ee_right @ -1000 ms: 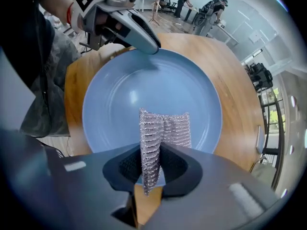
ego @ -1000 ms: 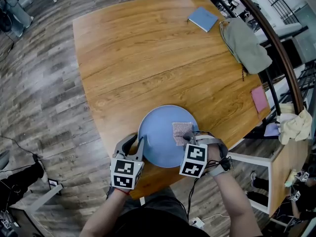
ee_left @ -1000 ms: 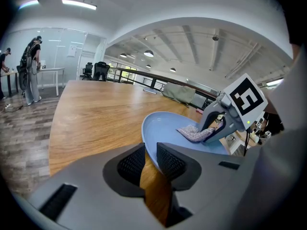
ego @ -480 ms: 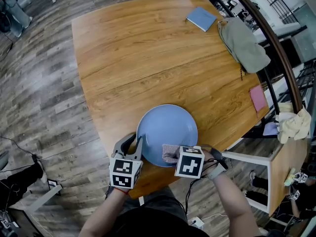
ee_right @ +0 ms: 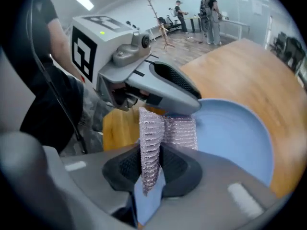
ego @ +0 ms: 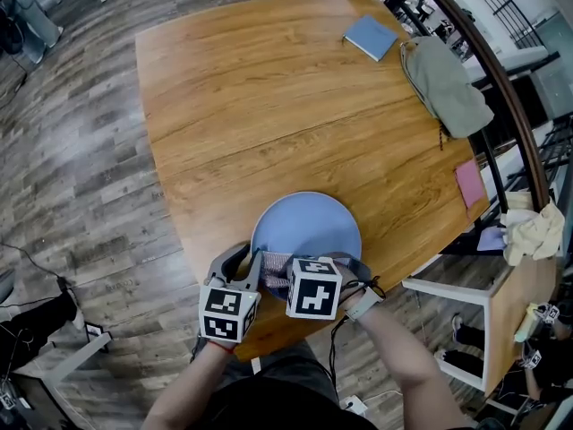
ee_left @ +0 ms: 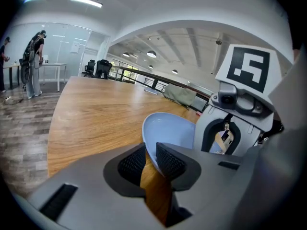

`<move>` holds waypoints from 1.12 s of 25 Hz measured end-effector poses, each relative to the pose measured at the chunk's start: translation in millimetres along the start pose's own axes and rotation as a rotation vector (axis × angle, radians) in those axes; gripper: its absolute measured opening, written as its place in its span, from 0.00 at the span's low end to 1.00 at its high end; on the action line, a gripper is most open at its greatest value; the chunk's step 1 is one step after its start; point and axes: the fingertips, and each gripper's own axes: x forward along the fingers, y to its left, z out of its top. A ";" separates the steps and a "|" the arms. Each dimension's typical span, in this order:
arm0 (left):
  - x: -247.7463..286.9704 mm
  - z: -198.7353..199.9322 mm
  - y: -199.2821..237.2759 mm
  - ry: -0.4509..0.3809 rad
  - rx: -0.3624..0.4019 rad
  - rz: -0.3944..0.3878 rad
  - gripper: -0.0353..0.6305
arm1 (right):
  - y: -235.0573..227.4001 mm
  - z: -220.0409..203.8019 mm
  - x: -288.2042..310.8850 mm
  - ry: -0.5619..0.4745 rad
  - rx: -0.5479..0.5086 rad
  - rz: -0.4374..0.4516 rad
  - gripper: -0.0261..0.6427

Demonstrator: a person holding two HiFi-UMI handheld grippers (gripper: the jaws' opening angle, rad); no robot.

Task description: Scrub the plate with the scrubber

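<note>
apparently scrubber [ee_right: 151,138] edge-on toward plate [ee_right: 237,138]

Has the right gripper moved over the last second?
Yes. The right gripper, holding the scrubber, has swept left across the plate's near side, ending beside the left gripper.

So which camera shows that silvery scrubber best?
The right gripper view: the scrubber sits close up, clamped in the right gripper. The head view shows only a sliver; the left gripper view, nothing clear.
</note>
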 end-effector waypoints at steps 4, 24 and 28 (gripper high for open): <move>0.2 1.4 -1.0 -0.011 -0.005 -0.003 0.15 | -33.8 0.9 3.8 0.147 -0.238 -0.229 0.17; 1.7 0.6 1.1 -0.014 0.020 0.006 0.15 | -97.7 -82.6 -39.4 0.193 0.055 -0.599 0.17; 2.7 1.5 0.7 -0.010 0.028 0.016 0.15 | -76.7 -92.9 -35.6 0.189 0.102 -0.555 0.17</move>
